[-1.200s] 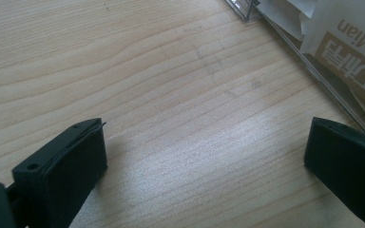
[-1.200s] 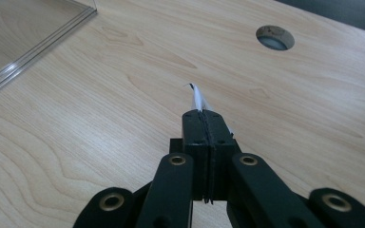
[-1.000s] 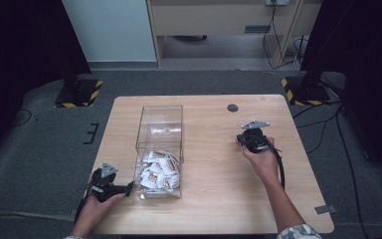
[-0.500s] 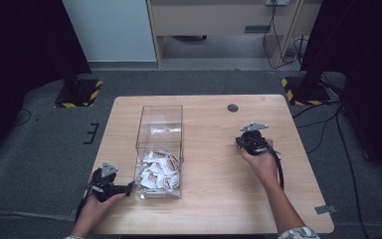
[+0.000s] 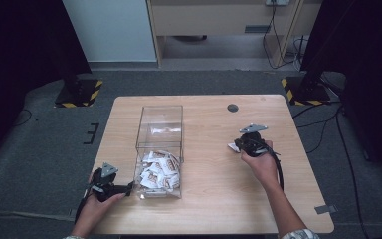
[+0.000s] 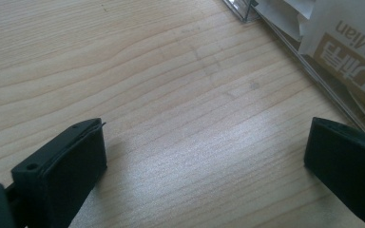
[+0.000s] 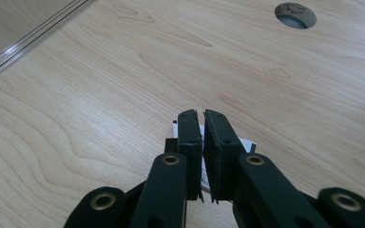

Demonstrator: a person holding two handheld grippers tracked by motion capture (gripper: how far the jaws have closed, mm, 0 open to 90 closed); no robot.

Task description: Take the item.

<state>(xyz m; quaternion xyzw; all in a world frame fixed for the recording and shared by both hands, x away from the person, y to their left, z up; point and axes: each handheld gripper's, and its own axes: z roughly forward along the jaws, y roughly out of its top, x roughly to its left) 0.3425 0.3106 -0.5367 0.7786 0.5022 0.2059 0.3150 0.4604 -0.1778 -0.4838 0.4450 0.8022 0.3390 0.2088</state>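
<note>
A clear plastic box (image 5: 160, 107) stands on the wooden table (image 5: 209, 199), with several white sachets (image 5: 158, 169) heaped at its near end. My left gripper (image 5: 129, 188) rests open on the table just left of the box's near corner. In the left gripper view its jaws stand wide apart over bare wood (image 6: 204, 142), with a printed sachet (image 6: 342, 42) behind the box wall at right. My right gripper (image 5: 235, 146) sits right of the box, shut on a small white sachet (image 7: 245, 143) whose corners stick out beside the tips (image 7: 200, 116), low over the table.
A round cable hole (image 5: 233, 107) lies in the table behind the right gripper and appears as the cable hole (image 7: 295, 14) in the right gripper view. The far half of the box is nearly bare. Grey carpet surrounds the table.
My right gripper has drifted slightly nearer and leftward with the sachet. The left gripper has stayed in place.
</note>
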